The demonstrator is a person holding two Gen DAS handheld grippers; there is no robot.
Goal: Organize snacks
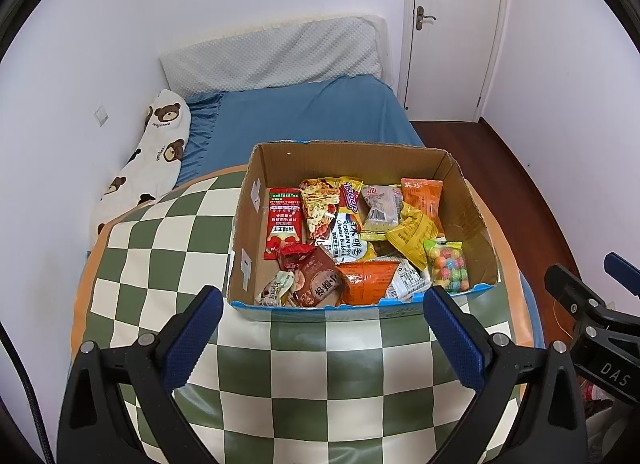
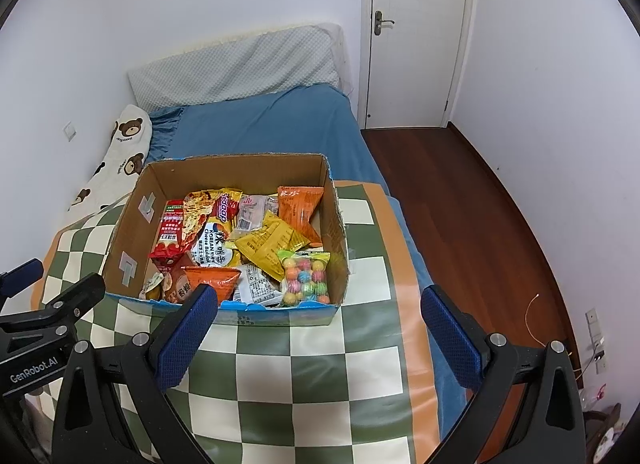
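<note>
Both your left gripper (image 1: pixel 322 338) and right gripper (image 2: pixel 319 338) gape, holding nothing; pinch the light, crinkly candy bag (image 2: pixel 306 278) at its 12 o'clock seam.

We are looking into an open cardboard box (image 1: pixel 362 161) sitting on a green-and-cream checkered mat (image 1: pixel 168 232), crammed with overlapping snack packets lying flat or tilted: a red sachet (image 1: pixel 282 227) at the left wall, an orange packet (image 1: pixel 422 195) at the far right, a clear candy-ball bag (image 1: pixel 446 266) nearest right.
</note>
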